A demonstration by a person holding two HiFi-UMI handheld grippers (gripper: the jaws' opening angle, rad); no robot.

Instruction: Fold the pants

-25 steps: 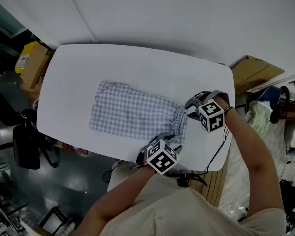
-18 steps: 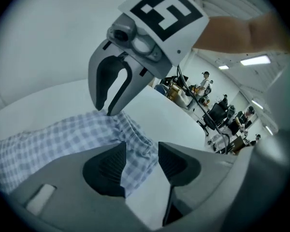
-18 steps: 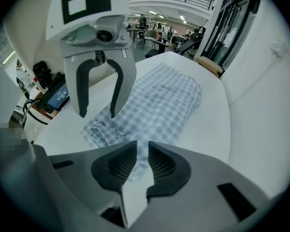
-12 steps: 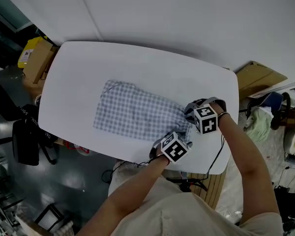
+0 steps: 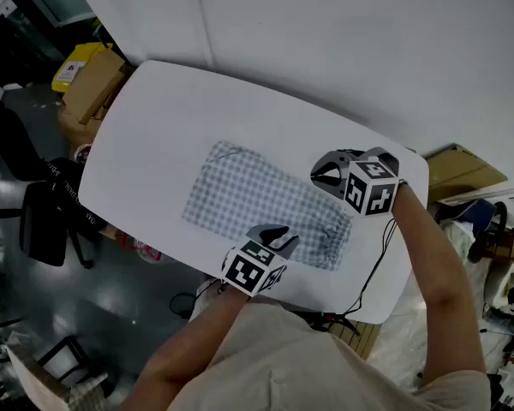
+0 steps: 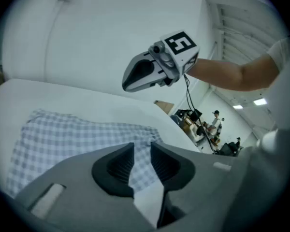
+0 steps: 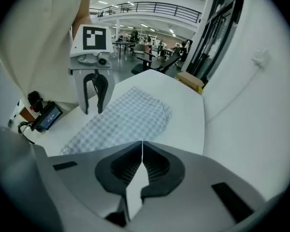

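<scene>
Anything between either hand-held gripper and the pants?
Nothing visible. The checked pants lie flat on the white table. The left hand-held gripper, jaws just closing on nothing, and the shut, empty right hand-held gripper hang above them.

The left tongs (image 5: 274, 233), whose jaws had just been closing on nothing, hid part of the pants' (image 5: 257, 197) near edge in the head view. The person's torso (image 5: 325, 358) covered the desk's (image 5: 154, 135) near edge. Distant people (image 6: 215, 124) were too small to make out.
</scene>
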